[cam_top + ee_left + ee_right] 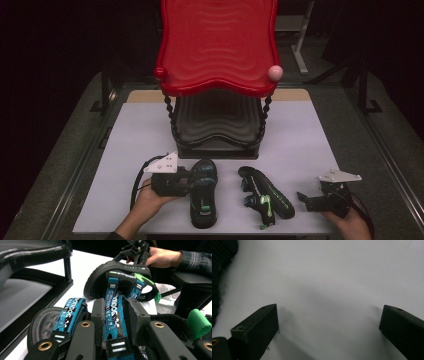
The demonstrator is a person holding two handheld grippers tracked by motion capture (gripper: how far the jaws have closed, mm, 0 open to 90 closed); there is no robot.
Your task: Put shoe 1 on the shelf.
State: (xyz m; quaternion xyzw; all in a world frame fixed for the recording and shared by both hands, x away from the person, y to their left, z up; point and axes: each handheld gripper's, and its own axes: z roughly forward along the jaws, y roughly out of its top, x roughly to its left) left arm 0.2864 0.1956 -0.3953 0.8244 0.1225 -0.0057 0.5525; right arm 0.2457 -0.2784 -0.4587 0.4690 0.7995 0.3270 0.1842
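The left gripper (pixel 187 182) is clamping the near sandal's (pixel 203 192) woven teal strap (pixel 113 315); at three o'clock, the right gripper (pixel 306 199) is hovering with jaws spread wide over the smooth white table (pixel 300 135).

near sandal (pixel 75 322) heel: cut off by frame | strap lettering: partly hidden by tool jaws

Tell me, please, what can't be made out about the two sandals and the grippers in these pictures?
- Left sandal, high view: its near side is behind the left gripper.
- Right sandal, right gripper view: a dark edge, cut off by the frame's left border.
- Right gripper, right gripper view: jaws wide apart, blurred.
- Strap lettering, high view: too small.
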